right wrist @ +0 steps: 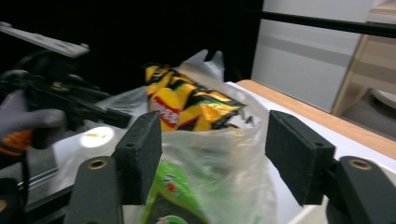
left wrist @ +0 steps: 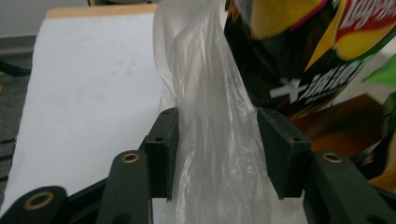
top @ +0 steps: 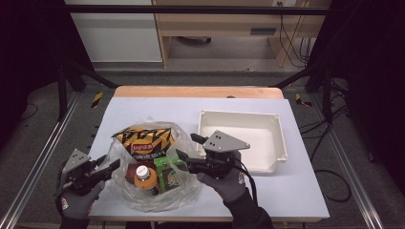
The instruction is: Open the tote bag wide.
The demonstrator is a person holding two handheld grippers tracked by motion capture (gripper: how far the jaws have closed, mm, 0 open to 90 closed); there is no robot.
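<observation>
A clear plastic bag (top: 157,196) lies open on the white table. It holds a yellow-and-black chips bag (top: 143,138), an orange-capped bottle (top: 143,173), a green packet (top: 170,175) and something brown. My left gripper (top: 111,167) is at the bag's left edge. In the left gripper view a bunched strip of the bag film (left wrist: 212,140) runs loosely between the parted jaws of the left gripper (left wrist: 217,154), with the chips bag (left wrist: 299,51) just behind. My right gripper (top: 185,145) hovers over the bag's right side. Its jaws (right wrist: 212,158) stand wide apart above the film (right wrist: 224,172).
A shallow white tray (top: 282,139) sits on the table to the right of the bag, just behind my right hand. The table's wooden far edge (top: 198,91) and bare white surface (top: 153,107) lie beyond the bag. Dark frame bars flank both sides.
</observation>
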